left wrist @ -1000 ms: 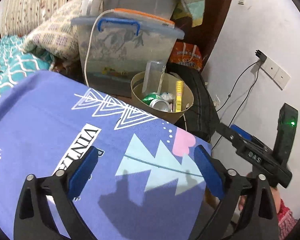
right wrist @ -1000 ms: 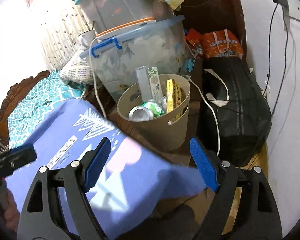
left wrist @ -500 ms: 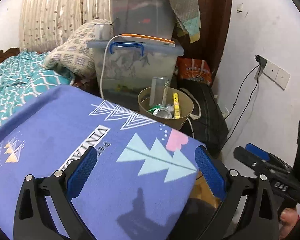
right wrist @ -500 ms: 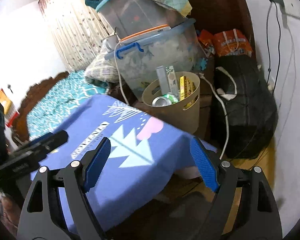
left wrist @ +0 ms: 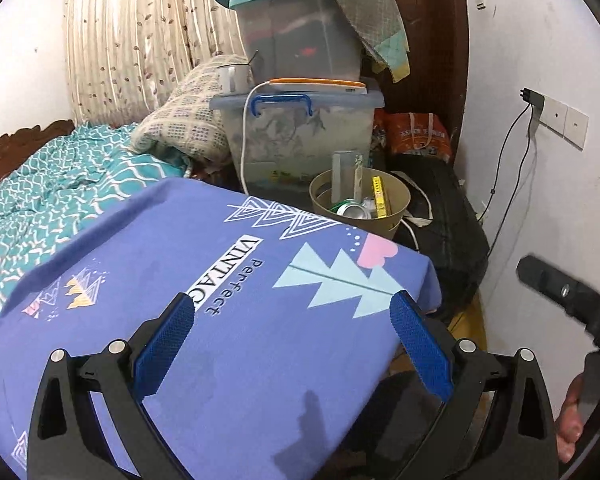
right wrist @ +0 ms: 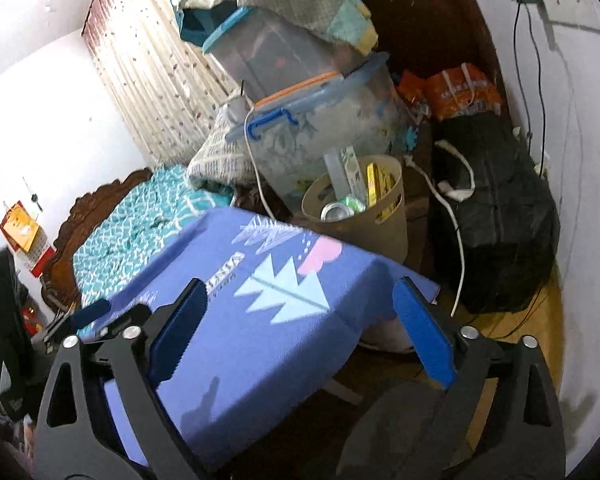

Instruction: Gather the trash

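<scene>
right gripper [right wrist: 300,332] view alone shows calendar [right wrist: 22,232]

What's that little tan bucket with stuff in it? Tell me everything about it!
It is a small round trash bin, tan and smooth like plastic, with a slot handle cut near its rim. It stands upright and open, just past the far edge of the purple tablecloth, in front of a clear storage box and beside a black bag. Inside lie a crushed can, a yellow box and a tall pale carton.
</scene>
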